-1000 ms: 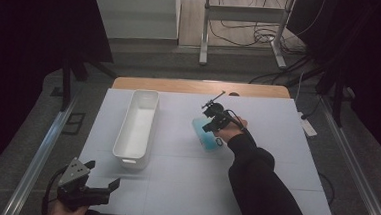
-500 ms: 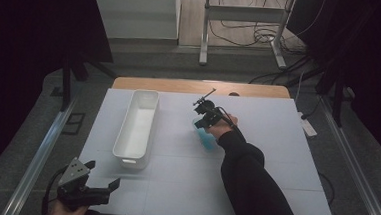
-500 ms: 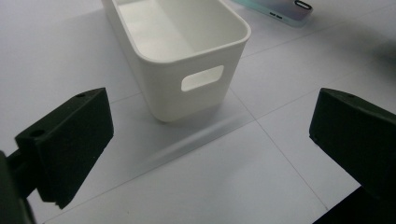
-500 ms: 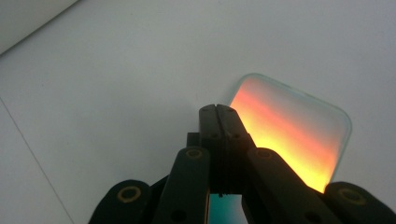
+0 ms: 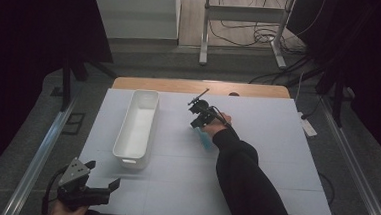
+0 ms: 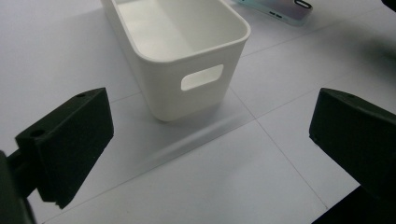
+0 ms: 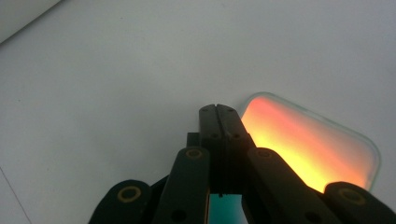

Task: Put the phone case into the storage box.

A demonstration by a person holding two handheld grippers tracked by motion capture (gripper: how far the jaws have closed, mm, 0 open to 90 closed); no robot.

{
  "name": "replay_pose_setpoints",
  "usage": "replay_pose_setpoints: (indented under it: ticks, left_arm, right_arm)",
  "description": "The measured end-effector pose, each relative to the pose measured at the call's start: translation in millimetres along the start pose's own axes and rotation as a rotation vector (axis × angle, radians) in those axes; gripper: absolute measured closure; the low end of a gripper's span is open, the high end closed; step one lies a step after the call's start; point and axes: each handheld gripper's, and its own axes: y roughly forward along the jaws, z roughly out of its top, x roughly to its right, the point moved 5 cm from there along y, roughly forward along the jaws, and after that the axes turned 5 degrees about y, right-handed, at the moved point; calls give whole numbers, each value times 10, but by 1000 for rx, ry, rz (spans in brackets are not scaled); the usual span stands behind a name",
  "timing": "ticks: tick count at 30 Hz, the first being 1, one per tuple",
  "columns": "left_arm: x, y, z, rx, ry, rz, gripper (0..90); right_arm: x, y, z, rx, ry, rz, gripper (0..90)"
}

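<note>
Bench (image 5: 285,158) white, gridded with faint lines. White bin (image 5: 138,127) left of centre, long axis running away from the person, handle cutout toward the near end, nothing inside as seen from the left gripper view. Flat teal phone-like slab (image 5: 204,138) lying on the bench right of the bin, just beside and partly under the right gripper (image 5: 198,119), its face glowing orange in the right gripper view; perhaps a phone, hard to confirm. Right jaws pressed together, pinching nothing, tips over the slab's edge. Left gripper (image 5: 104,186) far back at the near-left corner, jaws spread wide, aimed at the bin.
</note>
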Motion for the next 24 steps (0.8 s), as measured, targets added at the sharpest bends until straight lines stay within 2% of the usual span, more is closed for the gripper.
replay_pose_setpoints:
  ticks: [7, 24]
  left_arm:
    - [2, 5, -1, -10, 7, 0, 6]
    - [8, 11, 0, -17, 13, 2, 7]
  right_arm:
    - [-18, 68, 36, -6, -8, -7, 893]
    - [126, 30, 7, -16, 11, -41, 892]
